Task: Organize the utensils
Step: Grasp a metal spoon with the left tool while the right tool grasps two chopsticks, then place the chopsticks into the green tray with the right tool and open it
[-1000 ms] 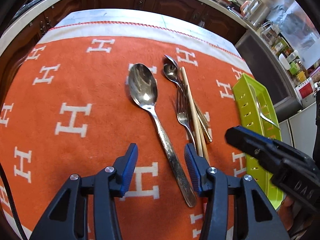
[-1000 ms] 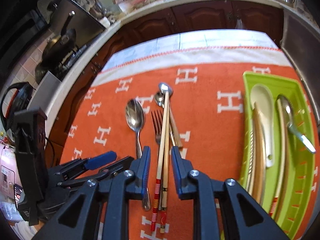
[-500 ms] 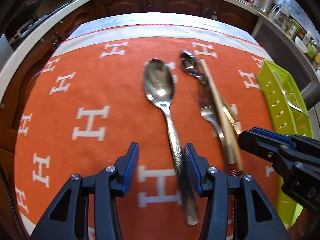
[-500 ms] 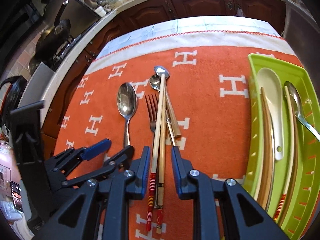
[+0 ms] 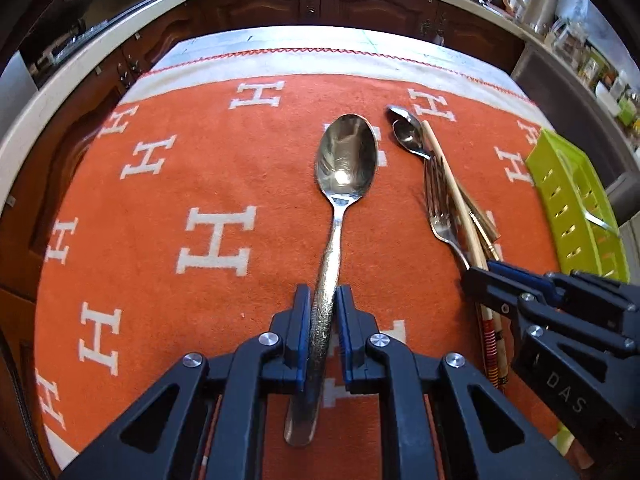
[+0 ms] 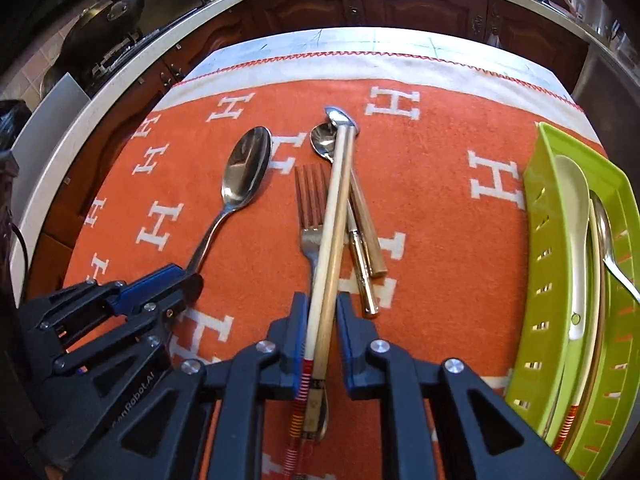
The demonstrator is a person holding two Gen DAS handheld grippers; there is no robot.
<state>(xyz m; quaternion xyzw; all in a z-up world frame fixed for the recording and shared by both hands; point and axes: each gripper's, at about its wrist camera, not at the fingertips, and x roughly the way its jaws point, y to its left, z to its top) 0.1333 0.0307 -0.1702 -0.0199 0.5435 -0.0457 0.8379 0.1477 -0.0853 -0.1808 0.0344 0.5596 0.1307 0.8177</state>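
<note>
A large steel spoon point(image 5: 346, 160) lies on the orange cloth, bowl away from me. My left gripper point(image 5: 323, 292) is closing, and its pads press both sides of the spoon's handle. To the right, a pair of wooden chopsticks point(image 6: 336, 200) lies across a fork point(image 6: 310, 200) and two small spoons point(image 6: 326, 142). My right gripper point(image 6: 322, 300) is also closing, with the chopsticks pinched between its pads near their red-striped ends. The two grippers work side by side, close together.
A lime-green slotted tray point(image 6: 544, 240) at the right edge of the cloth holds a white ceramic spoon point(image 6: 572, 220), a metal spoon point(image 6: 604, 232) and chopsticks. The orange H-patterned cloth point(image 5: 200, 160) covers the table. Dark wooden cabinets stand beyond the far edge.
The left jaws went from wide apart to tight on the big spoon's handle. The right jaws narrowed onto the chopsticks, and that gripper moved lower and closer to them.
</note>
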